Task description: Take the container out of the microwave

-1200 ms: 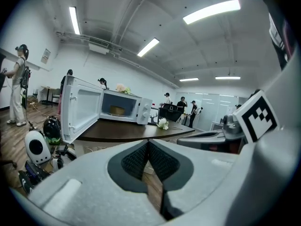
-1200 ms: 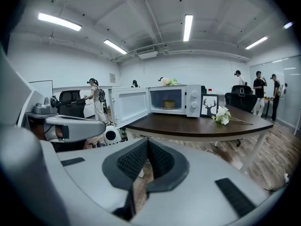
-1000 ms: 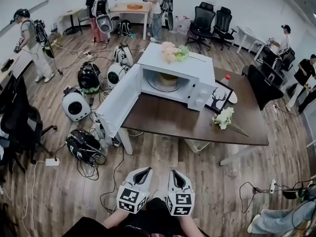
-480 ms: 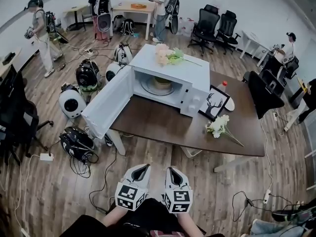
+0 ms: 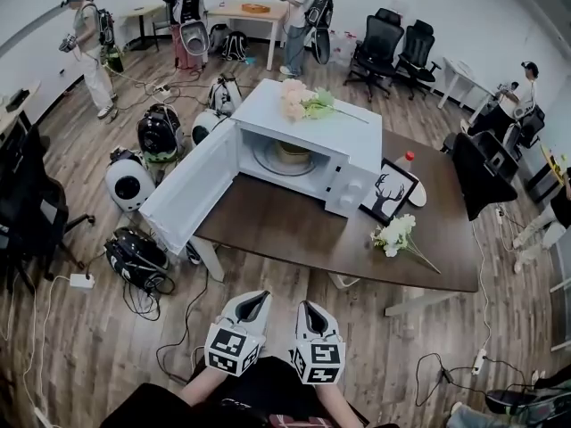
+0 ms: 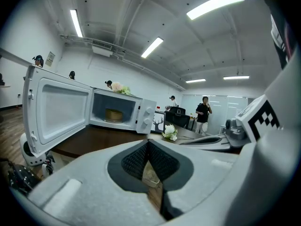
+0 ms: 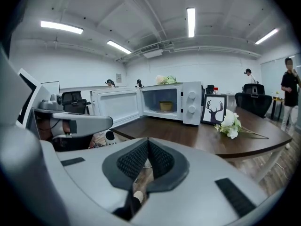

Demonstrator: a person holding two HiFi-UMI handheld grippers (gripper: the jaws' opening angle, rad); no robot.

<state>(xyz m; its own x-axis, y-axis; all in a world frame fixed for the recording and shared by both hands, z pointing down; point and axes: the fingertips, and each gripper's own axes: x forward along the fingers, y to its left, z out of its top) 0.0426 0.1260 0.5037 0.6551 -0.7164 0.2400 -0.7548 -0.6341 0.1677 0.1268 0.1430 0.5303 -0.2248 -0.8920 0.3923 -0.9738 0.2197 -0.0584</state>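
Chunky light-grey plastic shells, the left hand-held gripper [image 5: 259, 300] and right hand-held gripper [image 5: 306, 308] — dark meshy pads [image 6: 136, 161] inside, black-and-white marker cube [image 5: 230, 351] on each — black clothing [image 5: 268, 392] underneath.

The gap between the person and the worktop [image 5: 294, 226] is smaller than a second ago. The strip of wooden floor [image 5: 277, 279] between its front edge and the left claw [image 5: 253, 304] and right claw [image 5: 309, 310] is narrower. The head view has moved with the person. The microwave [image 5: 348, 136] looks larger, and the outer corner of its open door [image 5: 192, 190] reaches further left in frame. The white flowers [image 5: 393, 234] on the worktop sit lower and further left in frame. The person with a backpack [image 5: 89, 38] at the far left has walked away toward the back wall and now shows higher in frame.
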